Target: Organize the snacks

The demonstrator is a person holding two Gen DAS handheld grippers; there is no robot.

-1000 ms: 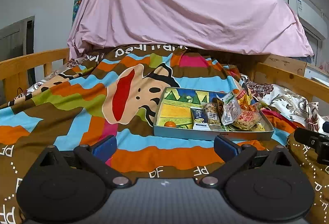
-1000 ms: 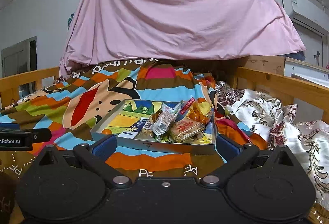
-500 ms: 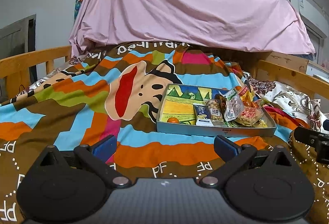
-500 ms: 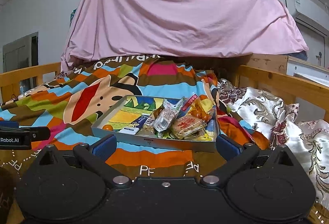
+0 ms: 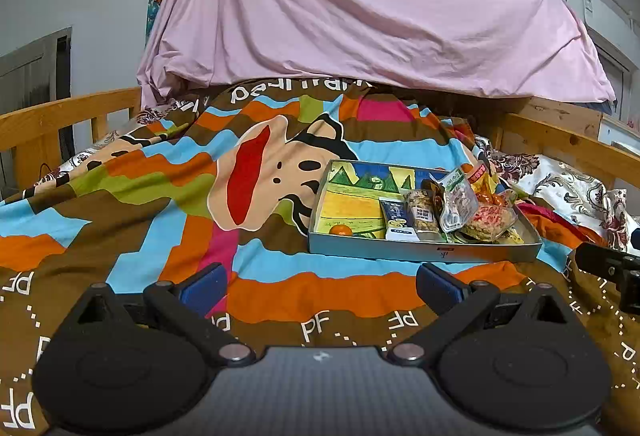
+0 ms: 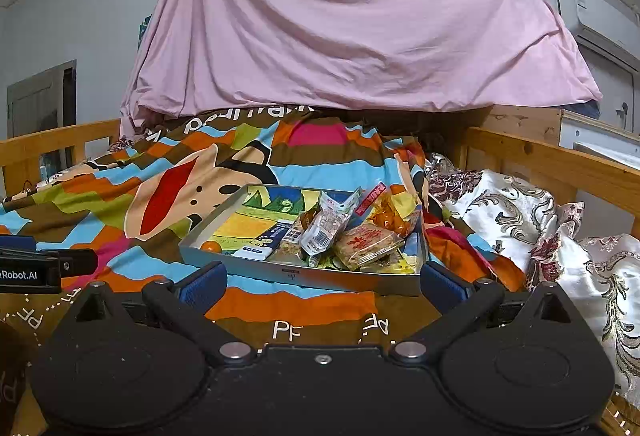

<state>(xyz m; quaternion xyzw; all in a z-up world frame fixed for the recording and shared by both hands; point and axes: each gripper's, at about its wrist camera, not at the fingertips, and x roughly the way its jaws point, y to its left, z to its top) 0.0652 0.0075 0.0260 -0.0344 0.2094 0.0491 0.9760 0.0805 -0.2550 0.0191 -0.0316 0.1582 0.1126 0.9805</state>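
Tray (image 5: pixel 424 254) nearer; two tools apart

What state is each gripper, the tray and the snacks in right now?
left gripper: open, empty, short of the tray.
right gripper: open, empty, just short of the tray's near wall.
tray: open-topped, flat on the blanket.
snack packets: sealed, heaped at the tray's right end.
blue-and-white packet: lying flat beside the heap.
small orange fruit: loose in the near left corner.
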